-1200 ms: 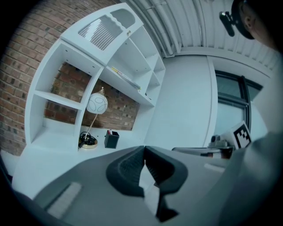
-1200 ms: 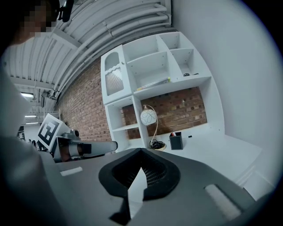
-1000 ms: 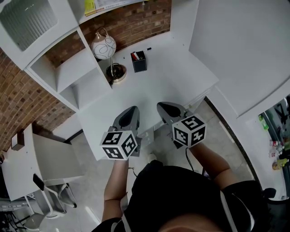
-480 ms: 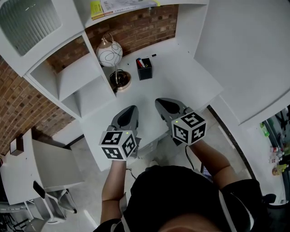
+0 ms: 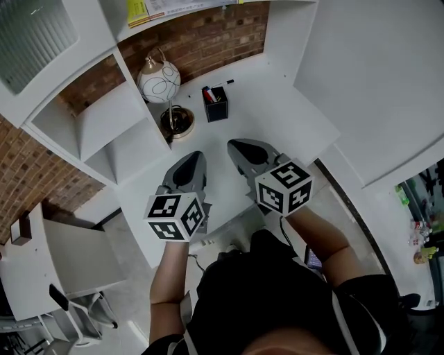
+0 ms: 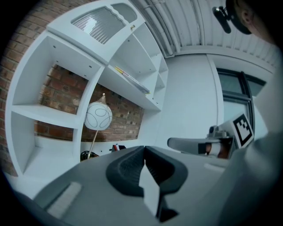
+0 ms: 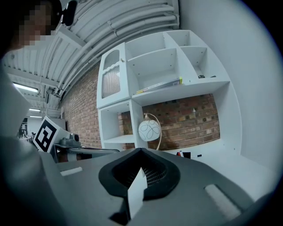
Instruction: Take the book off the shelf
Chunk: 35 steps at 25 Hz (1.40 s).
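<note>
I see the lamp (image 5: 159, 78) upper centre on the tabletop (image 5: 277, 118), the pen box (image 5: 216, 106) just to its right, and the book (image 5: 148, 10) on the shelf (image 5: 187, 12) above. Below them, the left tool (image 5: 191, 163) and the right tool (image 5: 243, 150) sit side by side.

White desk (image 5: 284, 104) backs onto red brick wall (image 5: 208, 38). Left of desk: white shelving unit (image 5: 104, 118), open compartments. Globe lamp (image 5: 159, 78) at desk's back-left. Below desk: grey floor (image 5: 132, 298), possibly tiled.

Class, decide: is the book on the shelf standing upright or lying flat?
Lying flat: in the right gripper view the book shows as a thin strip resting along the shelf.
</note>
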### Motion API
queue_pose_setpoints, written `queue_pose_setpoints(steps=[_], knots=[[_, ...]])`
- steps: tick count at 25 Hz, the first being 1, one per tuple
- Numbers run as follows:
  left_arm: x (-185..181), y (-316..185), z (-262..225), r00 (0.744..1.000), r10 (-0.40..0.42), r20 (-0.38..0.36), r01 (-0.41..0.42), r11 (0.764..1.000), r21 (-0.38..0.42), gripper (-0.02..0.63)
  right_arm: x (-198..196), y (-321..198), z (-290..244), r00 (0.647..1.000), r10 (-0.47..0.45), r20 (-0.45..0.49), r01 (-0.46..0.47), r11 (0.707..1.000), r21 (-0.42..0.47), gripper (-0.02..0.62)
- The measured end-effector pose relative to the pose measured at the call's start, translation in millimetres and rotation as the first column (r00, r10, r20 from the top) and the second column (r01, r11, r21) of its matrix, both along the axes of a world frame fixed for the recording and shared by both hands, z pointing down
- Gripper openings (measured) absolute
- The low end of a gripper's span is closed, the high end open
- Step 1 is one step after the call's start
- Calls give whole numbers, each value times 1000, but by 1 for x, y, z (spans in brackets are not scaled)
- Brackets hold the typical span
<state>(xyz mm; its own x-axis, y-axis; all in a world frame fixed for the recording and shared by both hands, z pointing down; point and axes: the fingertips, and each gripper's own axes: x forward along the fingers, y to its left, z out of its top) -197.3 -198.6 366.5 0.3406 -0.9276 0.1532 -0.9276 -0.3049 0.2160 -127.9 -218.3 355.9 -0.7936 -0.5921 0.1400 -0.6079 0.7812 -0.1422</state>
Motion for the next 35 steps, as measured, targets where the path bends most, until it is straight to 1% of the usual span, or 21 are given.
queue_pose_setpoints(steps=[4,7,11,16,23,29,35], knots=[[9,-20,-15,1000,-11,-3,11,1000,20,6,8,-23,-23,1000,-17,12,17,999,45,-3],[15,-32,-27,1000,-27,-7,27,999,35,6,13,-38,-31,999,-31,37,30,998,47,-3],[21,-49,-37,998,-67,17,67,997,43,6,15,-54,-35,997,-76,34,74,996,46,-3],[21,-73,-49,992,-118,37,116,992,54,6,18,-81,-47,992,-117,50,113,991,67,-3],[31,-104,-67,986,-149,76,143,986,83,6,27,-113,-63,984,-169,53,163,981,102,-3],[37,-125,-77,985,-162,63,156,984,85,5,33,-139,-81,980,-191,52,182,974,138,-3],[36,-138,-99,977,-194,92,185,977,105,5,34,-155,-109,973,-221,71,205,961,187,-2]])
